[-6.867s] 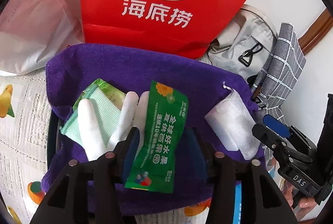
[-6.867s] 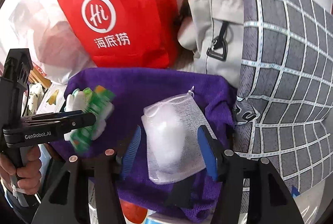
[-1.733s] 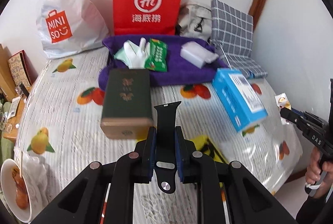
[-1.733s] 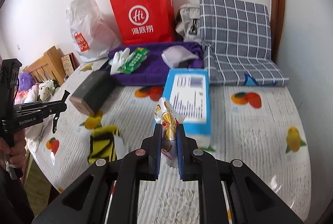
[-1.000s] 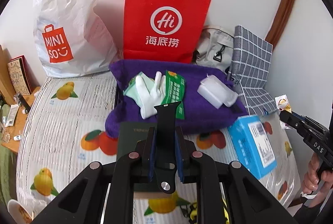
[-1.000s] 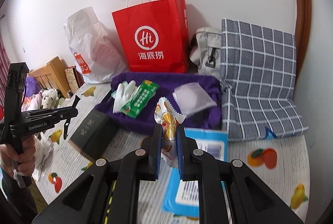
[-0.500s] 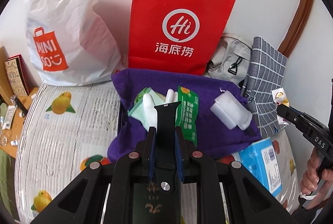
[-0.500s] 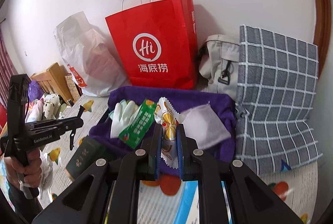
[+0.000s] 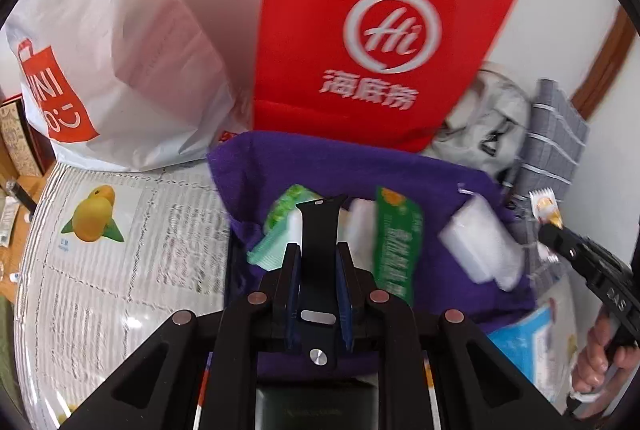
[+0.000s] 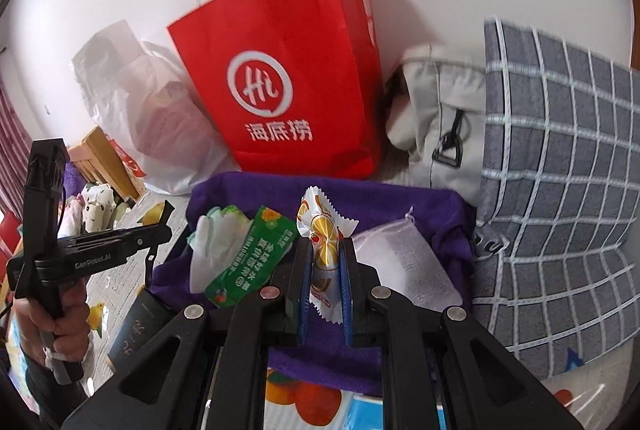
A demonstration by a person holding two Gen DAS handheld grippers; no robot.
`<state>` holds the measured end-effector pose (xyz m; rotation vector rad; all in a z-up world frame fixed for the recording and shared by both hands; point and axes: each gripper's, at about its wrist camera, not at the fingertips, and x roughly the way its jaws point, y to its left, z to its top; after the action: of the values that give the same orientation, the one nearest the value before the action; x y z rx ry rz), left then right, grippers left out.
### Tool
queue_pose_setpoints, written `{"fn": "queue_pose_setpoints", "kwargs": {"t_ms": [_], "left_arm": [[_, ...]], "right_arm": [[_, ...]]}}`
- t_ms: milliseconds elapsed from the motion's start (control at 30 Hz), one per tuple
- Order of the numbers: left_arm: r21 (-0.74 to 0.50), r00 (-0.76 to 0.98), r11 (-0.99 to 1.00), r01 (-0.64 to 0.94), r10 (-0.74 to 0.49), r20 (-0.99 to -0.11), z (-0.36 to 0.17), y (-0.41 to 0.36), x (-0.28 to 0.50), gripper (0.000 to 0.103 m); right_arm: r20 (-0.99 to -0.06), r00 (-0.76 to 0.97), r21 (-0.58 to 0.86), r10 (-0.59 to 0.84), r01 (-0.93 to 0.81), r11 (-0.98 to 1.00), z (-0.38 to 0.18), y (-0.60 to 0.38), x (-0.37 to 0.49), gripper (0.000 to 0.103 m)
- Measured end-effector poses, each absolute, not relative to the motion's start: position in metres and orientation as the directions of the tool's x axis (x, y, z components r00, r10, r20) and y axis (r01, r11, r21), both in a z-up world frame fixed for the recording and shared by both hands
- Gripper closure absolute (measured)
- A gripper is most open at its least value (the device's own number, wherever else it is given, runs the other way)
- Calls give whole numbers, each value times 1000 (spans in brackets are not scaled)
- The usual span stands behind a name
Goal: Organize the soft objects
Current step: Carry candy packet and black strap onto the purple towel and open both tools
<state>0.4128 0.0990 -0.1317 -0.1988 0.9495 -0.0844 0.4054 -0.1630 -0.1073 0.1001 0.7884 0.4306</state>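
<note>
A purple towel [image 9: 420,182] lies at the back of the table, also in the right wrist view [image 10: 392,202]. On it lie a white glove [image 10: 208,250], a green packet [image 9: 398,242] [image 10: 252,258] and a white mesh pouch [image 9: 480,250] [image 10: 404,262]. My left gripper [image 9: 318,250] is shut on a black watch strap [image 9: 320,230], held above the towel's near edge. My right gripper [image 10: 325,250] is shut on a wrapped candy [image 10: 322,230], held over the towel between packet and pouch. It shows at the right of the left wrist view [image 9: 546,210].
A red paper bag [image 9: 372,42] and a white Miniso bag [image 9: 100,70] stand behind the towel. A grey backpack [image 10: 440,122] and checked cushion [image 10: 560,170] lie to the right. A dark green box [image 10: 136,334] and a blue box [image 9: 536,346] sit nearer me.
Both grippers have moved forward toward the purple towel, each still holding its item. The towel and its items now appear larger and closer.
</note>
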Motion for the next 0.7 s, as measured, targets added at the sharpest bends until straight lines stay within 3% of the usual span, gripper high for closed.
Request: {"fn": "queue_pose_setpoints", "kwargs": {"t_ms": [267, 700], "left_arm": [[-182, 555, 982, -44, -127, -822, -145, 110, 427, 86], [-183, 517, 982, -37, -138, -845, -157, 108, 436, 86]], "right_arm": [[-773, 495, 216, 397, -383, 898, -148, -147, 424, 90], [-840, 394, 192, 373, -427, 884, -180, -127, 427, 89]]}}
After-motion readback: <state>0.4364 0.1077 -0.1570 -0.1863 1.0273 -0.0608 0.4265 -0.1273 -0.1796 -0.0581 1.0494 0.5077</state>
